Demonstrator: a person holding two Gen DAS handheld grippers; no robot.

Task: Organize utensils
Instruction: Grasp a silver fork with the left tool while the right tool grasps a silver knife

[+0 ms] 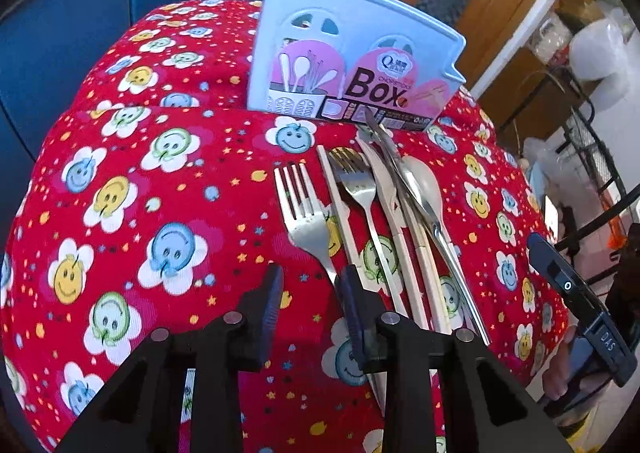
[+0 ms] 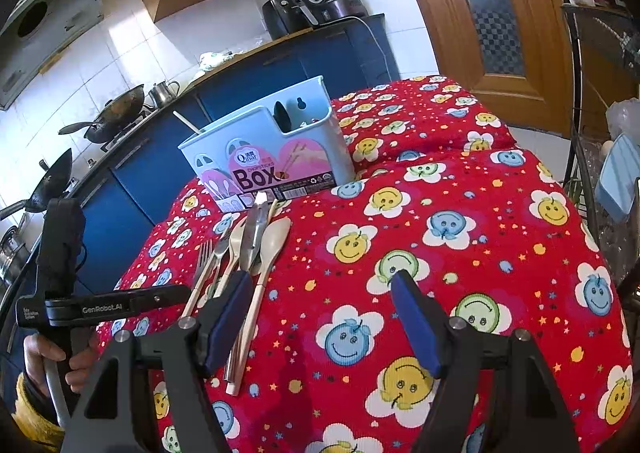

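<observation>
Left wrist view: forks (image 1: pixel 304 213), knives and spoons are lying on the cloth (image 1: pixel 120 193); the box (image 1: pixel 352 53) is holding a few. Left gripper (image 1: pixel 310 307) is gaping half-open beside the near fork handle, holding nothing; right gripper (image 2: pixel 320 317) is gaping wide, empty.

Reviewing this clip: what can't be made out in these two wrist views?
- Left wrist view: inside of the pale blue plastic utensil box, hidden by its front wall.
- Right wrist view: what the dark item in that box is; only its tip shows above the rim.
- Both views: how many pieces are in the overlapping pile of metal and cream cutlery.
- Left wrist view: handle of the leftmost steel fork, covered by the open left gripper.
</observation>
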